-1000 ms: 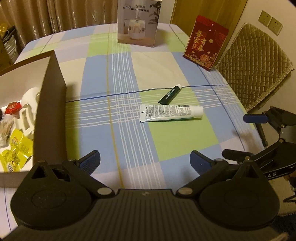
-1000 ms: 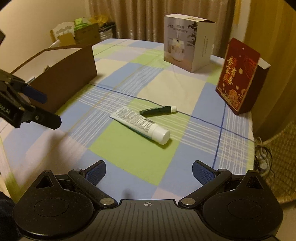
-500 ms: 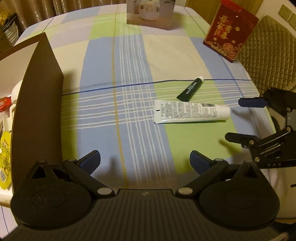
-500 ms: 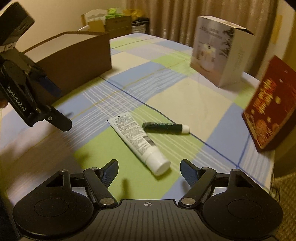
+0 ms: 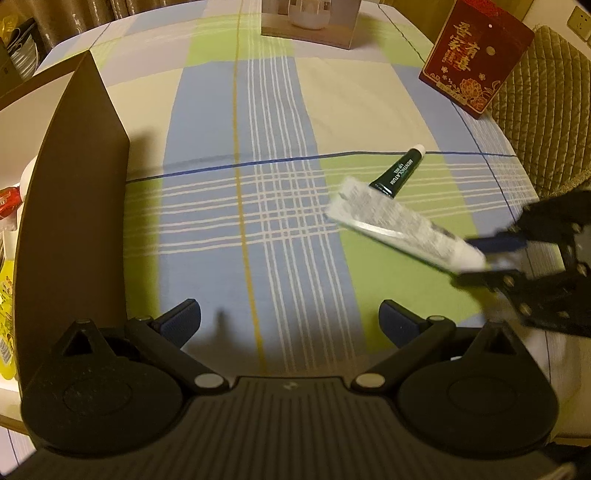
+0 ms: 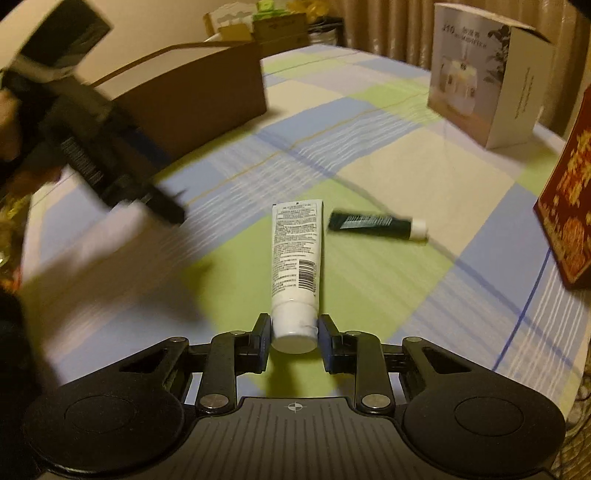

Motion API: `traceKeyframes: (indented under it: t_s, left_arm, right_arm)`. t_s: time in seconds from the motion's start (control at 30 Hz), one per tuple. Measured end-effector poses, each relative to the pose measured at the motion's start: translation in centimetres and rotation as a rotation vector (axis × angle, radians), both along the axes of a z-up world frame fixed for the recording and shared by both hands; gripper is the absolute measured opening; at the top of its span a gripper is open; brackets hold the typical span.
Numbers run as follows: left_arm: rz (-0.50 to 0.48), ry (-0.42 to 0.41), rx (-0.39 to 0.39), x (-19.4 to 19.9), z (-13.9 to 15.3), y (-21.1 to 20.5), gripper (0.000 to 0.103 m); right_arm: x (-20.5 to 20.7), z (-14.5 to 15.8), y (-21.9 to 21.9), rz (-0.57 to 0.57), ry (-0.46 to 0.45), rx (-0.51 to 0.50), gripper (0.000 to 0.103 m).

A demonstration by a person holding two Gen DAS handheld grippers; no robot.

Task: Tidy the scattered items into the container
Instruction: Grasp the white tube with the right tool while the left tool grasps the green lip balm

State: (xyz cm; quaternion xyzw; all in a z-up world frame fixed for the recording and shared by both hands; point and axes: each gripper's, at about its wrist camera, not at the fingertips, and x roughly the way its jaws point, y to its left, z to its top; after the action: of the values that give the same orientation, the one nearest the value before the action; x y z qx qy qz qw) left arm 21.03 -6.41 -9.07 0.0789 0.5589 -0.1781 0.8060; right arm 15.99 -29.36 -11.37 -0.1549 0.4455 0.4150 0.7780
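Observation:
My right gripper is shut on the cap end of a white tube with printed text and holds it over the checked tablecloth. In the left wrist view the white tube is blurred and tilted, with the right gripper at its cap end. A small dark green tube with a white cap lies on the cloth just right of it; it also shows in the left wrist view. My left gripper is open and empty, near the brown cardboard box. The box also shows in the right wrist view.
A white humidifier carton stands at the far side of the table. A red gift box stands at the right, beside a quilted chair. Packets and small items lie inside the cardboard box. More cartons sit beyond the table.
My right gripper has closed on the white tube's cap end and turned and lifted it. My left gripper has moved forward along the box wall and stays open.

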Motion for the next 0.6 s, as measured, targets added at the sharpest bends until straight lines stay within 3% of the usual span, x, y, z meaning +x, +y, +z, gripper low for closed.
traceKeyframes:
  t_s: [0.13, 0.17, 0.2, 0.23, 0.27, 0.37, 0.43, 0.47, 0.53, 0.6]
  left_arm:
    - [-0.003, -0.004, -0.003, -0.2, 0.2, 0.0, 0.101]
    - [-0.002, -0.005, -0.004, -0.2, 0.2, 0.0, 0.101]
    - [-0.002, -0.006, -0.004, -0.3, 0.2, 0.0, 0.101]
    - [-0.002, -0.007, -0.003, -0.3, 0.2, 0.0, 0.101]
    - [-0.001, -0.007, -0.002, -0.4, 0.2, 0.0, 0.101]
    - [-0.002, -0.012, 0.001, -0.6, 0.4, 0.0, 0.101]
    - [-0.003, -0.016, 0.002, -0.7, 0.5, 0.0, 0.101]
    - [-0.003, -0.017, 0.002, -0.8, 0.6, 0.0, 0.101]
    - [-0.004, -0.021, 0.003, -1.0, 0.8, 0.0, 0.101]
    - [-0.002, -0.023, 0.003, -1.2, 0.9, 0.2, 0.101]
  right_arm:
    - [-1.9, 0.4, -1.5, 0.021, 0.064, -0.034, 0.030]
    - [-2.4, 0.6, -1.7, 0.015, 0.064, -0.037, 0.046]
    - [-2.9, 0.8, -1.9, -0.003, 0.040, -0.034, 0.079]
    - [-3.4, 1.2, -2.0, -0.025, 0.000, -0.018, 0.087]
    - [-3.7, 1.5, -1.9, -0.038, -0.019, 0.003, 0.088]
    - [-3.5, 1.7, -0.8, -0.092, -0.040, 0.035, 0.088]
    - [-3.3, 1.2, 0.6, -0.093, -0.042, 0.029, 0.075]
    - [-3.2, 0.8, 1.4, -0.091, -0.044, 0.014, 0.063]
    - [-3.1, -0.1, 2.5, -0.104, -0.044, -0.017, 0.059]
    - [-3.2, -0.7, 3.0, -0.118, -0.065, -0.053, 0.036]
